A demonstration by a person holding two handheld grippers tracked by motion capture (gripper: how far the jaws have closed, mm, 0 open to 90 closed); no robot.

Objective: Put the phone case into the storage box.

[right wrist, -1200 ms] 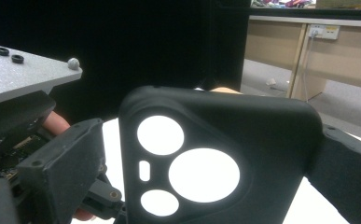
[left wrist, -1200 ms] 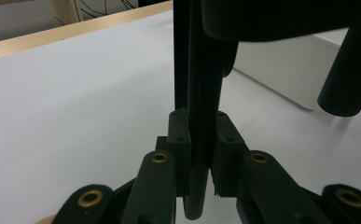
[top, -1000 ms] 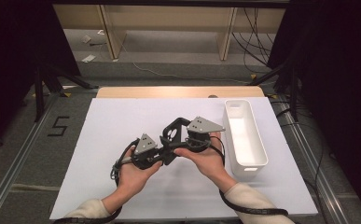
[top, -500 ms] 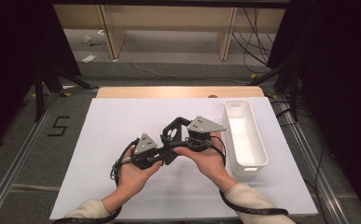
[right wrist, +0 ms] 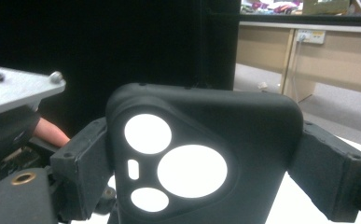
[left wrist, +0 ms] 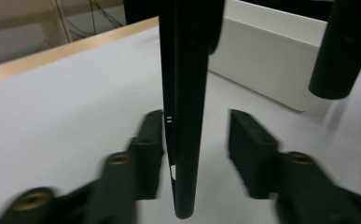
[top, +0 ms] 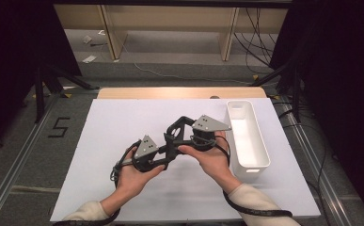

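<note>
The right gripper (right wrist: 201, 158) pinched a black phone case (right wrist: 201, 140) edge-on between the left gripper's (left wrist: 197, 140) spread jaws, not yet binned.

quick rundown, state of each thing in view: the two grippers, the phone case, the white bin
phone case: off the table, clamped across its width by the right gripper, seen edge-on between the left jaws
right gripper: shut on the case
left gripper: open, jaws either side of the case with gaps
white bin: upright on the table, looks empty
</note>
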